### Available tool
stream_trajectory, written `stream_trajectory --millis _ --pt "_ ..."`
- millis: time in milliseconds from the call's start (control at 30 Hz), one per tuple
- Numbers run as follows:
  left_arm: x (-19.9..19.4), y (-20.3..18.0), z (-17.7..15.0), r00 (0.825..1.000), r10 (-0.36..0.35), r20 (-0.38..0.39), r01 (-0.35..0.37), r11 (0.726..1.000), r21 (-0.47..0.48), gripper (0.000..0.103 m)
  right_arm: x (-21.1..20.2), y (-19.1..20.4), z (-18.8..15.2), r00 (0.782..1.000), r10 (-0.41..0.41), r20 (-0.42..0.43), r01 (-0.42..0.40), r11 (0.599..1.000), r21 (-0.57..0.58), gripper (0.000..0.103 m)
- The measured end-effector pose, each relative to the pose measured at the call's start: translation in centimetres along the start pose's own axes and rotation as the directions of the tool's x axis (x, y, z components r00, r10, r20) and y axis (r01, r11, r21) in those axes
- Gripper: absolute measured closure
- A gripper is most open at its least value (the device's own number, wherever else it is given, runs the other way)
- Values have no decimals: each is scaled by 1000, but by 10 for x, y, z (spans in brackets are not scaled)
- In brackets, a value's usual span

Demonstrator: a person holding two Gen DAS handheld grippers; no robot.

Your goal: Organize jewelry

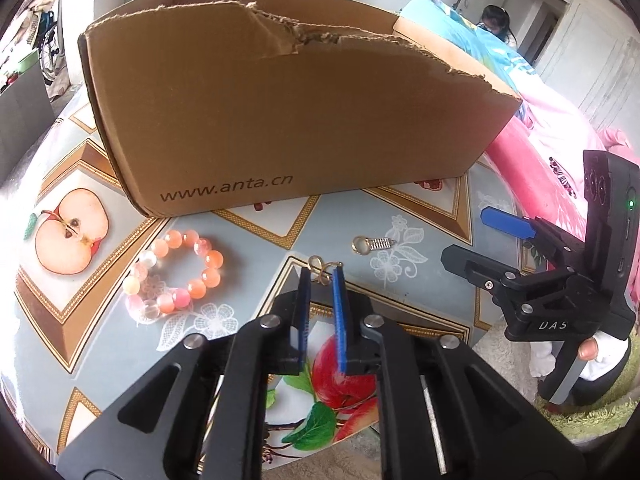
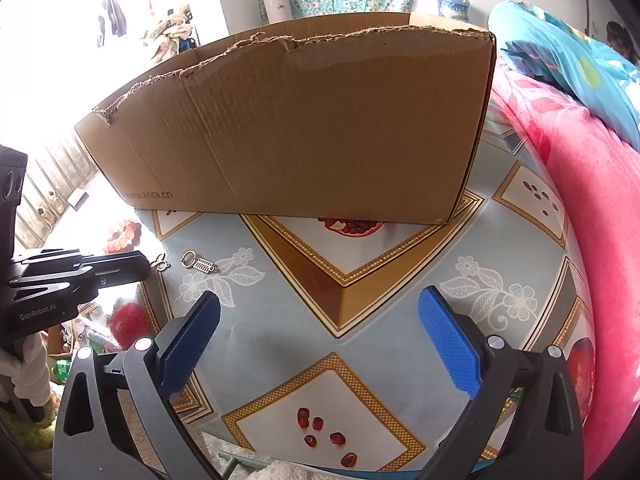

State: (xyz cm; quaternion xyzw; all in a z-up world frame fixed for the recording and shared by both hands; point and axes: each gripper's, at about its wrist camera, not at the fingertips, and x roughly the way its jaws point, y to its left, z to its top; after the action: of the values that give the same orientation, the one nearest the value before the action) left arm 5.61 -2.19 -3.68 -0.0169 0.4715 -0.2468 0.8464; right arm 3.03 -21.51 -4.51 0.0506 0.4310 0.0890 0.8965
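My left gripper [image 1: 321,274] points down at the table, its blue pads a narrow gap apart. A small gold twisted ornament [image 1: 323,269] lies between the fingertips, and the pads do not visibly press on it. To its right on the cloth rests a gold ring with a silver coil pendant [image 1: 371,244]. An orange and pink bead bracelet [image 1: 176,276] lies to the left. My right gripper [image 2: 320,298] hovers wide open over bare cloth, holding nothing. The ornament [image 2: 160,263] and the pendant [image 2: 199,263] also show in the right wrist view.
A torn cardboard box [image 1: 280,120] stands open-topped just behind the jewelry. The table [image 2: 400,240] wears a fruit-patterned cloth. A pink blanket [image 2: 592,208] borders the table's right edge. A person [image 1: 496,24] sits far back.
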Motion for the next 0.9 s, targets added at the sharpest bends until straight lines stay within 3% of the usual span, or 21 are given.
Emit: stream_trajectory --millis 133,500,700,900 --pt "-1 -6 -1 1000 18 -6 -17 999 30 78 0 -1 1 1000 3 0 -3 1000 1 6" --pt "10 -12 10 999 31 15 -31 998 59 78 -1 -3 1 1000 11 9 -11 1000 14 6" --pt "13 -27 8 990 137 24 -139 975 170 78 0 0 -1 1000 -5 13 5 1000 -3 6" --pt "17 -32 10 982 189 13 -188 961 201 78 0 2 -2 1000 -4 16 4 1000 3 6"
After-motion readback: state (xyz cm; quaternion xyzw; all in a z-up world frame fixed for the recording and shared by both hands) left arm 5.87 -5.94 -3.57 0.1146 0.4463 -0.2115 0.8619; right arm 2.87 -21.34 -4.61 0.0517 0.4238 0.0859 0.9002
